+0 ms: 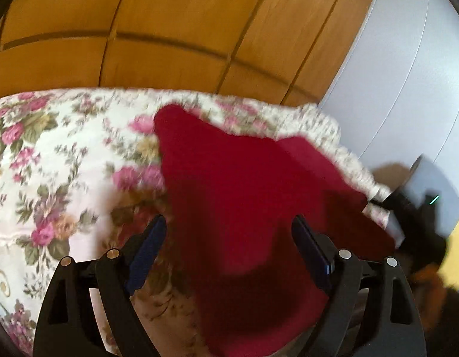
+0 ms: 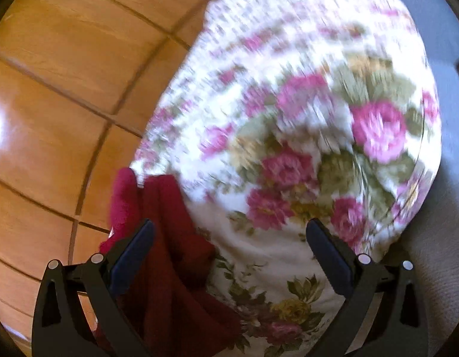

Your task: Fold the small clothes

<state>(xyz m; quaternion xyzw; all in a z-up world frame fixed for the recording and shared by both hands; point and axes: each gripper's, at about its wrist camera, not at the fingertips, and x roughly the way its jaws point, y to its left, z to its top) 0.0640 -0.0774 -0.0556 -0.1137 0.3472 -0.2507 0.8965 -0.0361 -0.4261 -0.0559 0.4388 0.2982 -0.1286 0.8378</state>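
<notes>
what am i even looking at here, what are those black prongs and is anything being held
There is no robot: a person carries a hand-held gripper in each hand, each with a camera looking out along its two black fingers. One picture looks from the left hand-held gripper, the other from the right hand-held gripper. Both show a floral cover with a dark red garment lying on it, above a wooden floor. Both sets of jaws stand wide open, so nothing is held. The pictures are blurred.
</notes>
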